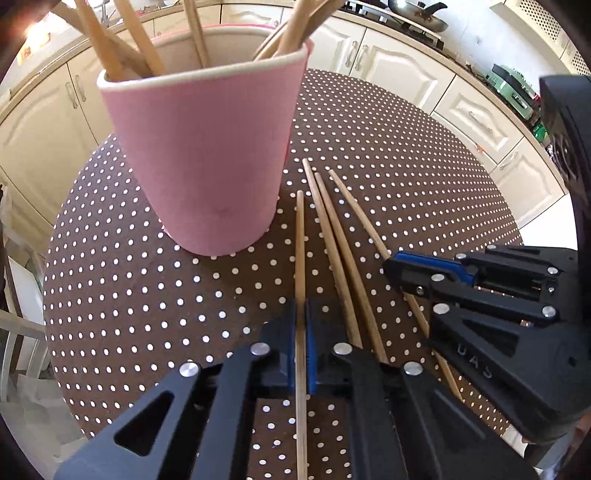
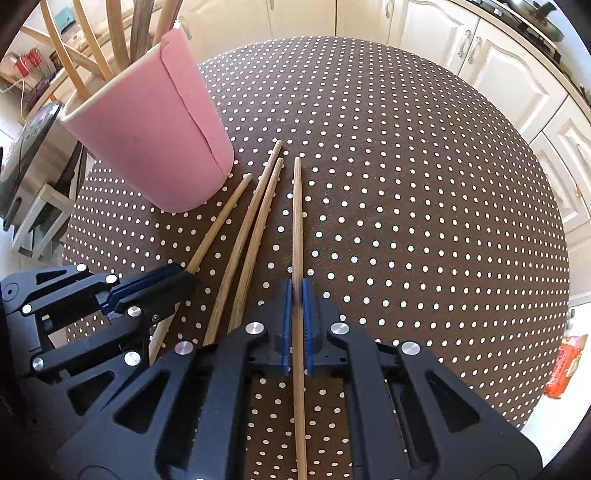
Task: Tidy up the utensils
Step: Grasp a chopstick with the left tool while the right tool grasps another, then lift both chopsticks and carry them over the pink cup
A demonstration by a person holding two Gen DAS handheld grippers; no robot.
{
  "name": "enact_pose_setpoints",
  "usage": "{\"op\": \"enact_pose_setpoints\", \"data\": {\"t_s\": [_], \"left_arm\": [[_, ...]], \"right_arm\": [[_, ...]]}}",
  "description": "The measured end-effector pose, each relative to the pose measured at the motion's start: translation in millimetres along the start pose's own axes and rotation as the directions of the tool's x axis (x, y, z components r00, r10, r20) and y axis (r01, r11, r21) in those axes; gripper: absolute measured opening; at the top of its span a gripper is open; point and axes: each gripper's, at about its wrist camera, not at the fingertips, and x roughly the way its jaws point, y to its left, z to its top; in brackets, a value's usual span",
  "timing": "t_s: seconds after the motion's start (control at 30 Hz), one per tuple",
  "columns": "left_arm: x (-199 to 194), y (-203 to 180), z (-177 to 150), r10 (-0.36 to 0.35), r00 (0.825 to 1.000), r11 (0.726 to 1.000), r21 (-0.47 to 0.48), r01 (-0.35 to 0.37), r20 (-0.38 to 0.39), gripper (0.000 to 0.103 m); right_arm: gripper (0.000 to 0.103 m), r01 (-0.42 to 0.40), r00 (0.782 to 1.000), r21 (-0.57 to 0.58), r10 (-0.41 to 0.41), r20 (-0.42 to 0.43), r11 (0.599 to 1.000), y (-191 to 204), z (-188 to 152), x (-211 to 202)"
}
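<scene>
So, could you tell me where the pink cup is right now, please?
The pink cup stands on the polka-dot table, upper left in both wrist views, holding wooden utensils, just left of the four chopsticks' far tips.

This is a home kitchen. Cream panelled cabinet doors (image 1: 399, 70) with metal handles run under a long countertop (image 1: 476, 77), a frying pan (image 1: 417, 11) sits on the hob, and a round table (image 2: 406, 184) wears a brown polka-dot cloth.

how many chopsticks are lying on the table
4: leftmost chopstick in the left gripper, two middle chopsticks touching, rightmost chopstick in the right gripper.
</scene>
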Motion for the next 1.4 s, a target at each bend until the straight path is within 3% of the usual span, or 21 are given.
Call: {"op": "enact_pose_setpoints", "data": {"t_s": [0.4,0.9,1.13,1.4], "left_arm": [[-14,-11,-18,-0.033,0.998,0.998,0.048,0.03,0.06,0.005],[-65,-24,-32,-0.055,0.981,0.994,0.108,0.035,0.188,0.005],[-99,-30,-39,-0.099,0.953,0.989,0.131,0.063,0.287,0.005],[-141,-36,-46,-0.161,0.897,0.98,0.174,0.095,0.412,0.005]], "right_arm": [[0.006,-0.072,0.997,0.052,0.07,0.038,0.996,-33,-35,-13],[0.006,-0.138,0.984,0.078,0.127,0.124,0.987,-53,-51,-69],[0.006,-0.195,0.959,0.056,0.178,0.218,0.979,-65,-57,-114],[0.006,-0.226,0.927,-0.004,0.216,0.307,0.974,-74,-60,-165]]}}
